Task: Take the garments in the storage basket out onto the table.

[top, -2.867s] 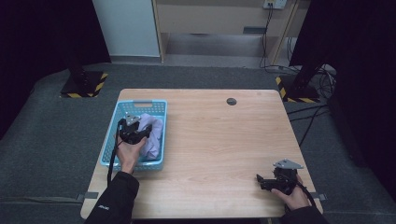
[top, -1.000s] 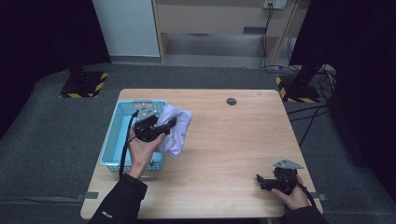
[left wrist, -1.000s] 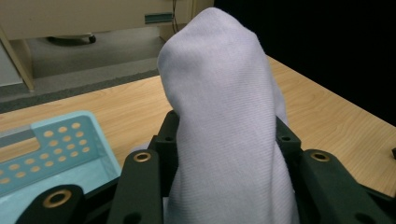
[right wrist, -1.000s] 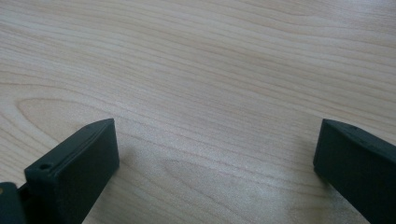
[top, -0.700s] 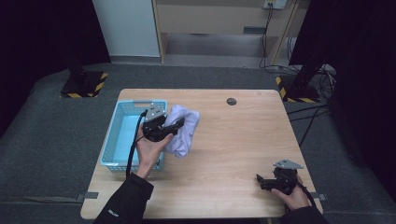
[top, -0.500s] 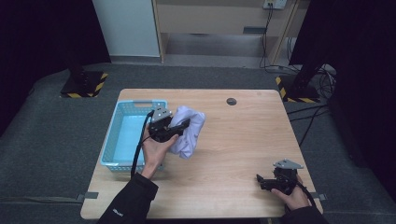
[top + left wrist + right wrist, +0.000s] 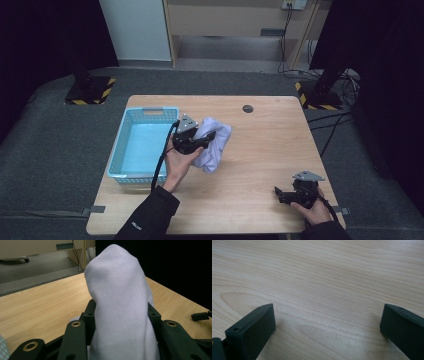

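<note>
My left gripper [image 7: 206, 138] is shut on a bunched white cloth [image 7: 216, 145], held just right of the light blue basket [image 7: 131, 172], over the wooden table [image 7: 260, 150]. In the left gripper view the cloth [image 7: 120, 302] rises in a thick fold between the black jaws and hides the pads. My right gripper [image 7: 280, 192] rests low near the table's front right corner. In the right gripper view its jaws stand wide apart over bare wood, so the right gripper [image 7: 327, 315] is open and holds nothing. The right gripper's tip [image 7: 200, 315] also shows far off in the left gripper view.
The basket's inside looks bare from above. A small dark round disc [image 7: 247, 108] lies near the table's far edge. Black stand bases with yellow-black stripes [image 7: 90, 90] [image 7: 320, 95] sit on the grey floor beyond the far corners.
My left gripper has lifted the white cloth out of the basket and carried it rightward over the table. The right gripper has stayed where it was.
</note>
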Demonstrator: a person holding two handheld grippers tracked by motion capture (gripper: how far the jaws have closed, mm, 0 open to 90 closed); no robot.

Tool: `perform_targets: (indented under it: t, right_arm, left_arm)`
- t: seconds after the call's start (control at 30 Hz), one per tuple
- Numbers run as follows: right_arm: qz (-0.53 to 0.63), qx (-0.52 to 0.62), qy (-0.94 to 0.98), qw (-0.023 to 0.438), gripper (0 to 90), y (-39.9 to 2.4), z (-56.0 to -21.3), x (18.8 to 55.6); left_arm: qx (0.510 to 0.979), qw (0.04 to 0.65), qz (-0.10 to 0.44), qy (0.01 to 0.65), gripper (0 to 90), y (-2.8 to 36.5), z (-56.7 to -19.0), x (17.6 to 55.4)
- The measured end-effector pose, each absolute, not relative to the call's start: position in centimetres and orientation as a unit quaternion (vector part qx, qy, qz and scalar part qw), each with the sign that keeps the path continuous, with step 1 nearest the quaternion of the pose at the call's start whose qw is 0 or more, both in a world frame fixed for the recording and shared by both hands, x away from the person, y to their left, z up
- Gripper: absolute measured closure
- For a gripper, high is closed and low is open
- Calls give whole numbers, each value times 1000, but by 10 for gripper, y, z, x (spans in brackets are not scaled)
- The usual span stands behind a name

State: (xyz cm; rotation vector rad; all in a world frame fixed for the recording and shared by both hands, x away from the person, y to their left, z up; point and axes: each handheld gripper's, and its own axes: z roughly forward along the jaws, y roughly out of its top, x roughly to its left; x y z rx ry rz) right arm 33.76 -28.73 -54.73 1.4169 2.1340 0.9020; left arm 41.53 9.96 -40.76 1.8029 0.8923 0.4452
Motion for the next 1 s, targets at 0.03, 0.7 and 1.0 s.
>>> perform_targets:
  t: [0.03, 0.7, 1.0]
  right_arm:
    - [325, 510, 768, 211, 4, -287, -547, 338]
    - [325, 510, 768, 211, 5, -287, -547, 338]
    - [325, 510, 768, 211, 4, -287, -547, 338]
  left_arm:
    - [751, 514, 185, 370, 573, 98, -408, 415]
    - [762, 515, 166, 355, 572, 69, -422, 419]
    - [766, 515, 159, 352, 571, 61, -429, 421]
